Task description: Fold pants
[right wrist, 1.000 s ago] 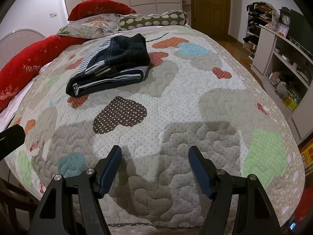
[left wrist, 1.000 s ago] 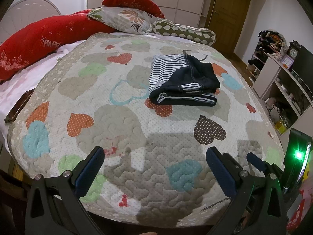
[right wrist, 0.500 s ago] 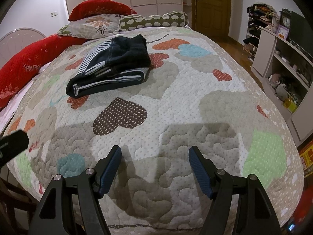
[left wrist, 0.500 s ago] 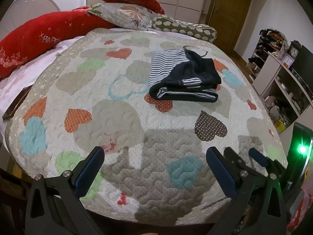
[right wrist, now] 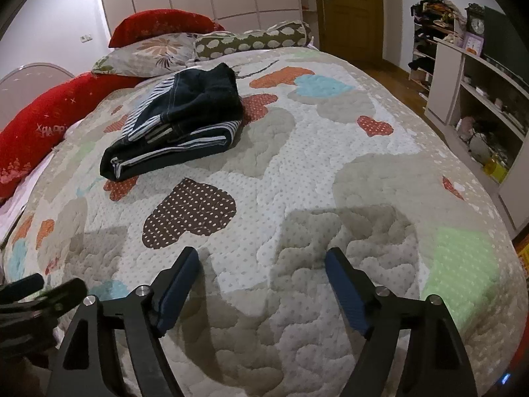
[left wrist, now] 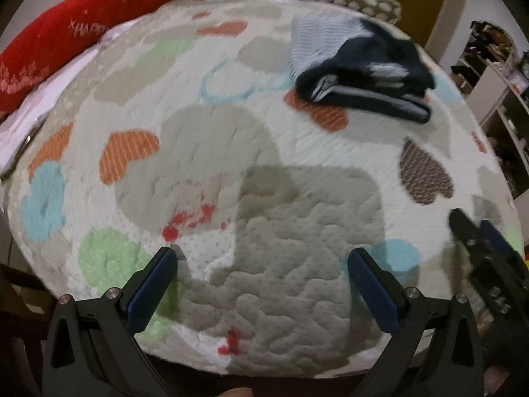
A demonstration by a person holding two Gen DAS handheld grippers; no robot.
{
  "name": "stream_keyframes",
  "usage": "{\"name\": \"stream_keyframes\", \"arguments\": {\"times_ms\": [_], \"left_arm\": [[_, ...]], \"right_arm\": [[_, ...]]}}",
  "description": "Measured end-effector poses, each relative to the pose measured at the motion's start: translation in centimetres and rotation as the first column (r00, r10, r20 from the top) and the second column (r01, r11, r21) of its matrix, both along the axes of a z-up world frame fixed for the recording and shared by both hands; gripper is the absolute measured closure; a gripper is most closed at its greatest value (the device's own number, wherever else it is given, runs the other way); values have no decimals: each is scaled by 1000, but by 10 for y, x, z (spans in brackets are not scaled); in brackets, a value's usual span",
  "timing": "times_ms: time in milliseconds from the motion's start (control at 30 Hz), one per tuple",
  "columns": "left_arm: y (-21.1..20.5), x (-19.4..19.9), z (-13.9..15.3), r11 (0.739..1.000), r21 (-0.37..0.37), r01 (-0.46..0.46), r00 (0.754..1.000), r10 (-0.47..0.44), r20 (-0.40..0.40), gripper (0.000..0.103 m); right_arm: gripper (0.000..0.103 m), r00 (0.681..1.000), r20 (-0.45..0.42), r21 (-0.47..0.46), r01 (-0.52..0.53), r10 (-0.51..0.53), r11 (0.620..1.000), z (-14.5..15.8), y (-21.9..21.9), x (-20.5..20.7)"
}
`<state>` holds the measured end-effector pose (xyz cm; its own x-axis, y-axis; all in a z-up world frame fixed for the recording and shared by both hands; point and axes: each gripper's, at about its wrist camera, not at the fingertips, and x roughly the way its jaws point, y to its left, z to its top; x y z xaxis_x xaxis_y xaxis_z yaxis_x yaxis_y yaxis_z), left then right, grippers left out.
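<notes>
The pants (right wrist: 180, 122) lie folded in a compact dark navy bundle with striped lining on the heart-patterned quilt (right wrist: 297, 172), toward the far side of the bed. They also show, blurred, in the left wrist view (left wrist: 360, 76). My left gripper (left wrist: 263, 261) is open and empty over the quilt's near edge, far from the pants. My right gripper (right wrist: 263, 261) is open and empty over the near edge too. The right gripper shows at the right edge of the left wrist view (left wrist: 479, 241), and the left gripper at the lower left of the right wrist view (right wrist: 39, 292).
Red pillows (right wrist: 49, 115), a floral pillow (right wrist: 148, 53) and a spotted bolster (right wrist: 251, 41) line the head of the bed. Shelves with clutter (right wrist: 479, 99) stand to the right, and a wooden door (right wrist: 347, 10) is behind.
The left wrist view has dropped and tilted, now blurred by motion, with the pants shifted up and right in it. The right gripper has barely moved. The pants have not moved.
</notes>
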<state>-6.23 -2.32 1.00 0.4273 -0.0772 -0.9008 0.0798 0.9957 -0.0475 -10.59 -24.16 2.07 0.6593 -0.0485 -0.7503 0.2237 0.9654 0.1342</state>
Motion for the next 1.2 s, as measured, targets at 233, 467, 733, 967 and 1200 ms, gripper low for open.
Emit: {"name": "stream_keyframes", "arguments": {"times_ms": [233, 467, 733, 967, 1200], "left_arm": [[3, -4, -6, 1000, -21, 4, 1000, -4, 4, 0], [0, -6, -8, 1000, -3, 20, 999, -20, 42, 0], [-5, -9, -8, 1000, 8, 6, 996, -7, 89, 0], [-1, -4, 3, 1000, -19, 16, 997, -14, 72, 0], [-20, -22, 43, 996, 32, 80, 971, -85, 224, 0]], "right_arm": [[17, 998, 47, -7, -40, 40, 999, -5, -3, -3], [13, 996, 72, -31, -48, 50, 998, -10, 1, -5], [12, 991, 106, -94, -75, 85, 993, -15, 6, -12], [12, 992, 98, -59, -70, 75, 996, -5, 0, -14], [12, 990, 131, -113, -44, 59, 993, 9, -4, -15]]}}
